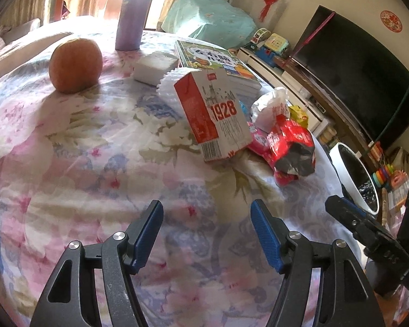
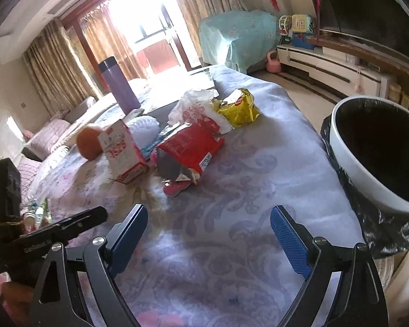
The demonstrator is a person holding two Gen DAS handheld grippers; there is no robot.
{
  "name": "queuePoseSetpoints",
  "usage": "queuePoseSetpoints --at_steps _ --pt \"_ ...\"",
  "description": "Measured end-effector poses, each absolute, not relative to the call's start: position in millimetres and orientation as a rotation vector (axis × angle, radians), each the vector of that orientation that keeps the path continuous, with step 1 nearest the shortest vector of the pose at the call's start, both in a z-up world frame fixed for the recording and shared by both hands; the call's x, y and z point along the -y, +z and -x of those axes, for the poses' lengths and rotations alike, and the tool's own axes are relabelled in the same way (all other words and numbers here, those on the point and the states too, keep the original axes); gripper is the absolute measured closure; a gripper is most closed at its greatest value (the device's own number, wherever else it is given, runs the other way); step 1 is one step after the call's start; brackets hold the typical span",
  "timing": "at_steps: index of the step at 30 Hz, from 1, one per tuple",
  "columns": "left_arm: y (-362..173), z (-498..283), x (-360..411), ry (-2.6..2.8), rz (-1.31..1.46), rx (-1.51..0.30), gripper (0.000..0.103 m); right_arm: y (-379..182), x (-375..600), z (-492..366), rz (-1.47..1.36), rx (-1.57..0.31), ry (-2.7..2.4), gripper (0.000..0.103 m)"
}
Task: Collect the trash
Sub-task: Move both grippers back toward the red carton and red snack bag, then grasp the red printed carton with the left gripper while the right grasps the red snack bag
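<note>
On the flowered tablecloth (image 1: 95, 169) a red and white "1928" carton (image 1: 215, 117) (image 2: 122, 150) stands tilted. Beside it lie a crumpled red snack bag (image 1: 289, 147) (image 2: 191, 144), a white plastic bag (image 1: 270, 109) (image 2: 196, 106), a yellow wrapper (image 1: 298, 114) (image 2: 240, 107) and a pink wrapper (image 2: 174, 189). My left gripper (image 1: 206, 209) hovers open over bare cloth short of the carton. My right gripper (image 2: 208, 212) is open too, nothing between its pads, short of the red bag. A white-rimmed bin (image 1: 351, 177) (image 2: 349, 158) with a black liner stands off the table's right edge.
An orange (image 1: 75, 64) (image 2: 88, 143), a purple flask (image 1: 131, 13) (image 2: 118, 87), a white block (image 1: 155, 66), a fluted paper liner (image 1: 171, 81) and a picture book (image 1: 212, 60) sit further back. A television and a low cabinet with toys line the right wall.
</note>
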State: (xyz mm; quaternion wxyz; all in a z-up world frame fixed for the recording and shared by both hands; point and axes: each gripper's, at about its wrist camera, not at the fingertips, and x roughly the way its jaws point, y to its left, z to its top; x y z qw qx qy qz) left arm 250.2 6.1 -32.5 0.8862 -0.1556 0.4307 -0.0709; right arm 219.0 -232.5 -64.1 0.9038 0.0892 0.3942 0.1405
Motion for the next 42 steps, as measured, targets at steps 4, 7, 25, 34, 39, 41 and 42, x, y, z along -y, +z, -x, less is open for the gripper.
queuePoseSetpoints --at_steps 4,7,25,34,39,41,42 --pt "-30.1 -263.9 -8.4 -0.146 0.319 -0.879 0.036 -65.0 231.4 -230.7 -0.198 -0.820 0.306 0.014" --pt "-27.2 -276.1 -12.0 -0.143 0.324 -0.866 0.034 -62.4 230.4 -240.7 -0.190 -0.813 0.307 0.020" --pt "-47.4 -341.8 -4.7 -0.215 0.365 -0.829 0.068 -68.5 232.8 -270.6 -0.220 -0.833 0.340 0.095" --pt "-36.7 -312.2 9.6 -0.272 0.308 -0.793 0.073 -54.4 250.2 -245.6 -0.234 -0.797 0.334 0.097" --pt "-31.9 -293.6 19.8 -0.314 0.288 -0.797 0.073 -46.8 260.5 -231.7 -0.239 -0.783 0.324 0.097" --pt "-30.8 -288.6 26.3 -0.328 0.275 -0.800 0.073 -43.3 264.8 -226.5 -0.238 -0.776 0.317 0.097" --pt "-30.5 -285.5 29.3 -0.331 0.270 -0.801 0.073 -41.8 267.6 -223.4 -0.238 -0.771 0.313 0.097"
